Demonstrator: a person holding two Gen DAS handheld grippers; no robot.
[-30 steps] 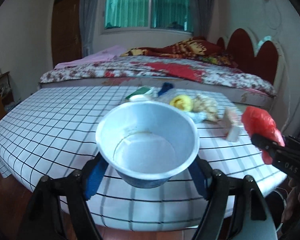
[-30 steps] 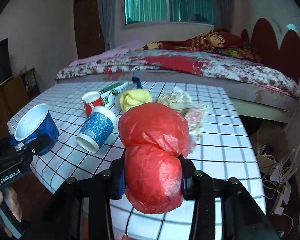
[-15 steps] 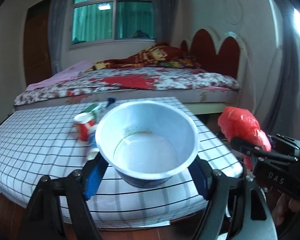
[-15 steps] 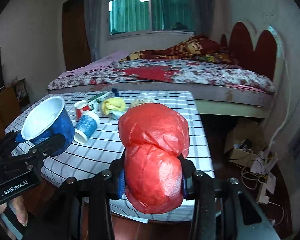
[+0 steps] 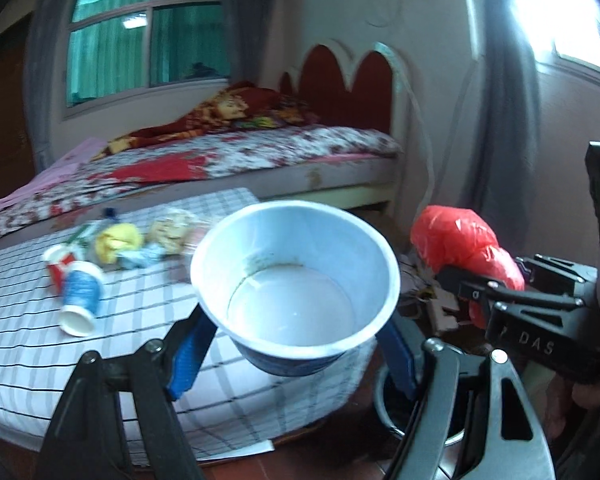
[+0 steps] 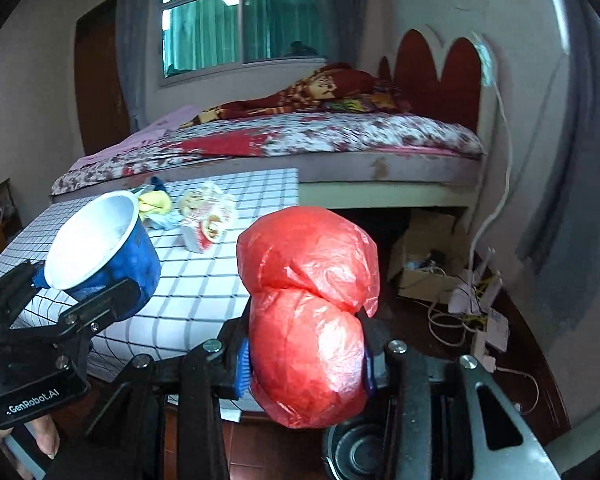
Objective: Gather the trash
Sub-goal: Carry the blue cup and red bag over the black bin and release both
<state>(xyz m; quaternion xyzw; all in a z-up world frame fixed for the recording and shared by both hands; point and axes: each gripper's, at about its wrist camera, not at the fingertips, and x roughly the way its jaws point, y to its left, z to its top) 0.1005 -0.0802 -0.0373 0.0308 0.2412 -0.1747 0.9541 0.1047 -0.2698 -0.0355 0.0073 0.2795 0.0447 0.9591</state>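
— Blue pads on the left gripper [image 5: 296, 344]: what are they doing?

— They are clamped on a blue paper bowl [image 5: 296, 280], one pad on each side of its wall. The bowl sits upright, white inside with a faint brown ring near the bottom, and it is held in the air past the edge of the table [image 5: 40, 344].

— And the right gripper [image 6: 306, 360]?

— Its jaws are pressed into a bunched red plastic bag [image 6: 308, 312], which bulges up above the pads and hangs a little below them. It too is off the table, over the dark floor.

— What lies under them?

— Below the red bag, at the bottom of the right wrist view, there is a dark round rim [image 6: 352, 448]; I cannot tell what it is.

— What is on the table?

— On the checked cloth lie a blue-and-white paper cup [image 5: 80, 296] on its side, a red cup [image 5: 58, 264] just beside it, a yellow crumpled wad [image 5: 116, 240], and a clear food wrapper [image 5: 172, 230] near the far corner.

— Beyond that?

— A bed [image 6: 300, 140] with a flowered cover and a red scalloped headboard [image 6: 440, 80], a green-curtained window [image 6: 240, 16], and on the floor by the wall a cardboard box [image 6: 424, 264] and tangled white cables [image 6: 472, 312].
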